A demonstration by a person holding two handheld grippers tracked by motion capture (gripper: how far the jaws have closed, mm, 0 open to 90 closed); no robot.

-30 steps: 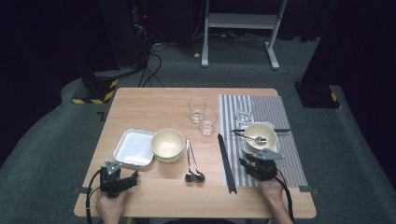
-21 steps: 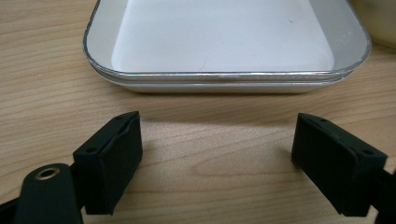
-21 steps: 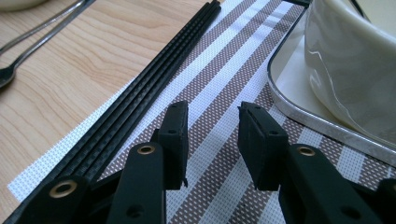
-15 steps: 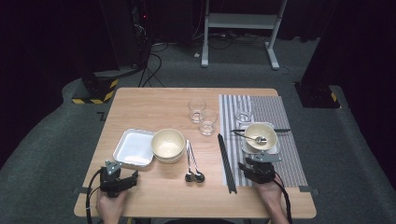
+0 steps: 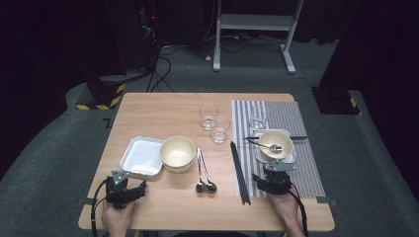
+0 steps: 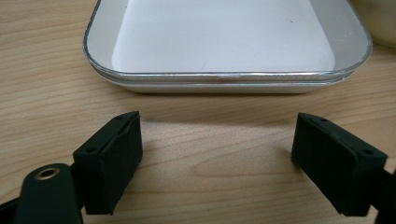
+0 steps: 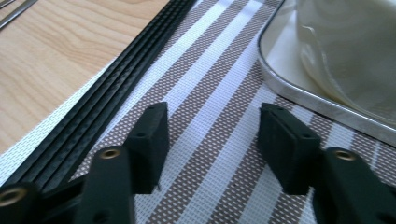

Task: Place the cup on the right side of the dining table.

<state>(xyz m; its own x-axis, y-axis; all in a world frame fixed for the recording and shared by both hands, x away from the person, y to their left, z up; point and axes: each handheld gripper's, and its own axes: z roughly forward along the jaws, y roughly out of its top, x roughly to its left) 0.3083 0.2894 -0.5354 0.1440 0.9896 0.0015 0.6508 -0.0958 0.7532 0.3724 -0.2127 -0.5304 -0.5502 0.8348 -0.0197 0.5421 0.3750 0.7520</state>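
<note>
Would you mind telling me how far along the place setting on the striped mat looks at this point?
Looks done: on the striped mat a tray carries a bowl with a spoon, a glass behind.

In hand: nothing. The right gripper has just been opening over bare mat beside the black chopsticks; the left gripper stands open before the second tray.

Left, probably: a second setting.

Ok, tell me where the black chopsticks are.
In the high view the black chopsticks lie along the striped mat's left edge, right of the two spoons and just left of the right claw.
</note>
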